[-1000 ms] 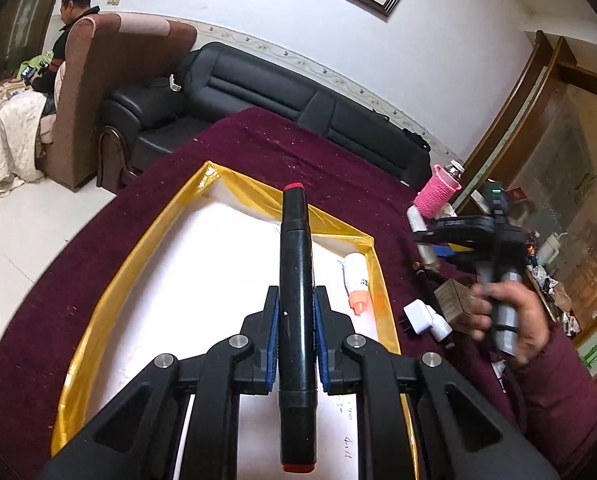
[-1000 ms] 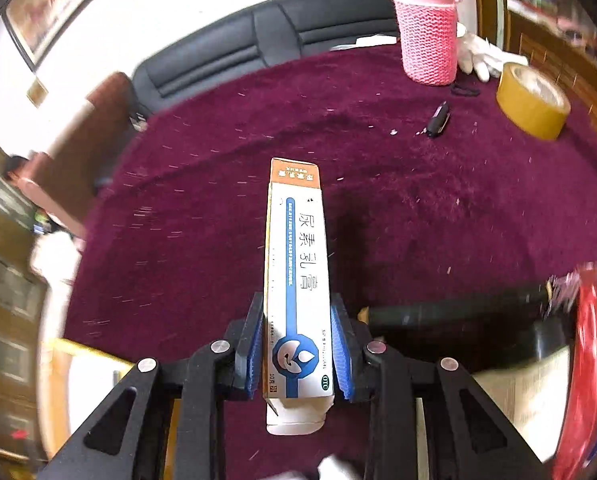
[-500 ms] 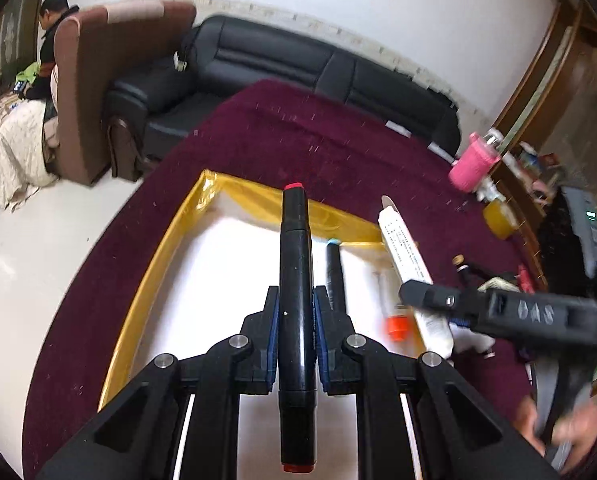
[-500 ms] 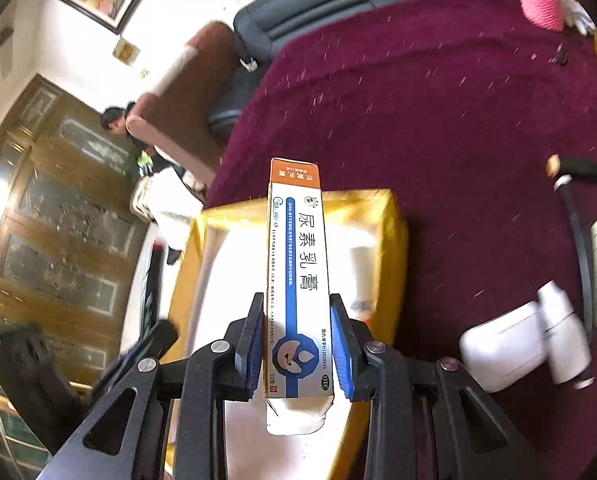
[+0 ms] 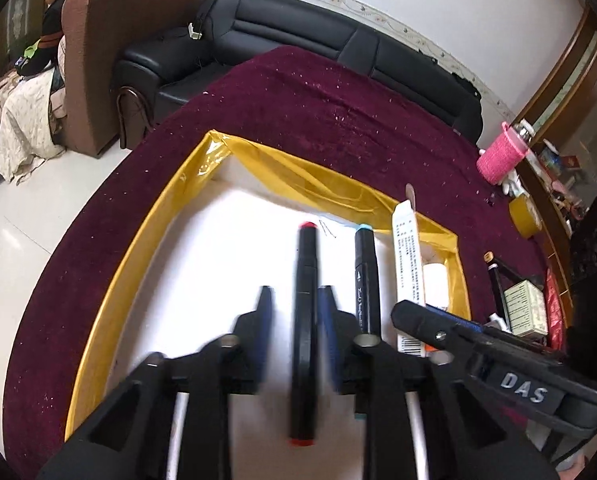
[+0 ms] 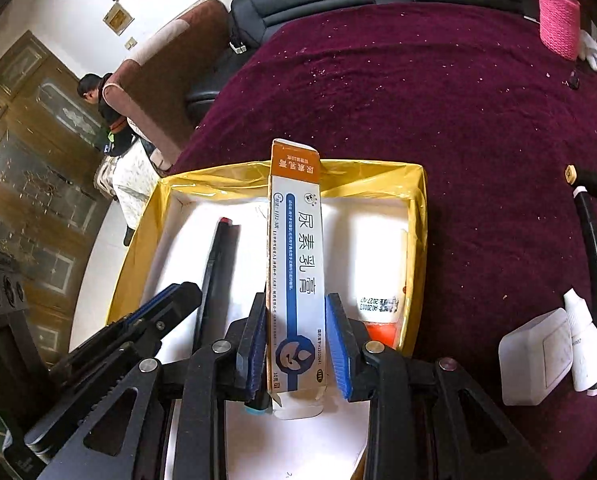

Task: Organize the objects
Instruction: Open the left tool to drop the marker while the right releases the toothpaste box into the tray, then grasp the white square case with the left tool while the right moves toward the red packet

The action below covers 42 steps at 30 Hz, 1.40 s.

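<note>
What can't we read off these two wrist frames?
- Left wrist: the left gripper, jaws just opening, and the red-capped marker between them are motion-blurred; contact unclear.
- Right wrist: the white tube is half hidden by the ointment box in the right gripper.
- Right wrist: the teal-capped marker shows only its tip under that gripper.
- Left wrist: the print on the small box is too small.

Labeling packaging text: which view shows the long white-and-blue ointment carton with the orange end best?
Right wrist: the long white-and-blue ointment carton fills centre frame, printed face legible. Left wrist shows only its narrow fine-print side, lower end behind the right gripper.
</note>
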### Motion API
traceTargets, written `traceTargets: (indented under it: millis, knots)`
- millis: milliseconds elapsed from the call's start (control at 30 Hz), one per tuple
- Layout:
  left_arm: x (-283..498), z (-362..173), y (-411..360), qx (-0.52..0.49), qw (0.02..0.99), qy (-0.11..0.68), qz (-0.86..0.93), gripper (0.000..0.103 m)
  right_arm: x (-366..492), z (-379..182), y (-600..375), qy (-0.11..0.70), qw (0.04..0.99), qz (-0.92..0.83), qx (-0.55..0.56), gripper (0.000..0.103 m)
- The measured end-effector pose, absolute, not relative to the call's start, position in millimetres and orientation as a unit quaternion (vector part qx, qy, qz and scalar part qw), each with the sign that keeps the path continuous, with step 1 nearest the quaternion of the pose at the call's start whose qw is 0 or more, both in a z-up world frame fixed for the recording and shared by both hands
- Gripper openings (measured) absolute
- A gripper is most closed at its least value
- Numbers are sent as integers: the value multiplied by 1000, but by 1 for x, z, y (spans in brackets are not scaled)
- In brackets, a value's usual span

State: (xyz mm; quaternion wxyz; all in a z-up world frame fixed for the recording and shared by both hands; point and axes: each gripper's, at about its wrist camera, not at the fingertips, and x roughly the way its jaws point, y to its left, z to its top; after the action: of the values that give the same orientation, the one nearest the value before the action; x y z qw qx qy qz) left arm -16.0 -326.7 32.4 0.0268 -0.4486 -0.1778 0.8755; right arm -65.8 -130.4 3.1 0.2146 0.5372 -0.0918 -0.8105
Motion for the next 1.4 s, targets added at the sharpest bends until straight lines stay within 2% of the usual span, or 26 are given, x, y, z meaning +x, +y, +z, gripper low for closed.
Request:
traceTargets:
  millis: [33, 133, 200, 233, 367, 533, 633, 733, 800, 867, 967, 1100, 1167, 1233, 1300, 1400]
  knots:
    - [-15, 34, -328, -445, 24, -180, 877, 50, -66, 2, -131, -89, 215, -810, 538, 32]
    - [-7, 45, -331, -427, 18, -182, 886, 61, -69, 3, -127, -101, 220, -807, 538, 35]
    - [-2, 50, -331, -419, 14, -183, 889, 69, -66, 6, -122, -119, 227, -805, 535, 45]
    - [1, 54, -331, -413, 15, -186, 891, 70, -63, 9, -120, -124, 228, -806, 532, 54]
    - [9, 64, -324, -405, 20, -184, 895, 71, -52, 31, -102, -128, 231, -827, 497, 64]
    - [21, 77, -312, -398, 31, -190, 897, 74, -28, 67, -55, -118, 223, -862, 440, 67]
    - [34, 90, -298, -386, 55, -199, 899, 79, 3, 98, -17, -63, 186, -912, 360, 70]
    - [45, 105, -269, -370, 90, -186, 906, 89, 41, 119, 35, -17, 105, -961, 254, 103]
    - [48, 110, -243, -366, 113, -168, 908, 91, 54, 118, 79, -27, 55, -970, 236, 103]
    - [45, 109, -211, -375, 133, -142, 906, 91, 51, 105, 119, -63, 9, -957, 283, 103]
    - [36, 93, -173, -407, 146, -120, 894, 91, 53, 80, 171, -151, -1, -939, 310, 103]
    - [21, 74, -148, -432, 133, -93, 887, 91, 58, 55, 205, -183, -20, -933, 311, 103]
    - [13, 68, -134, -429, 120, -33, 895, 91, 59, 45, 217, -183, -27, -934, 304, 103]
    - [9, 66, -110, -411, 126, 62, 901, 91, 58, 37, 224, -188, -28, -934, 302, 103]
    - [7, 61, -89, -404, 148, 140, 892, 91, 57, 28, 235, -203, -28, -931, 300, 103]
    - [0, 47, -64, -426, 194, 216, 857, 91, 59, 20, 253, -232, -23, -924, 303, 103]
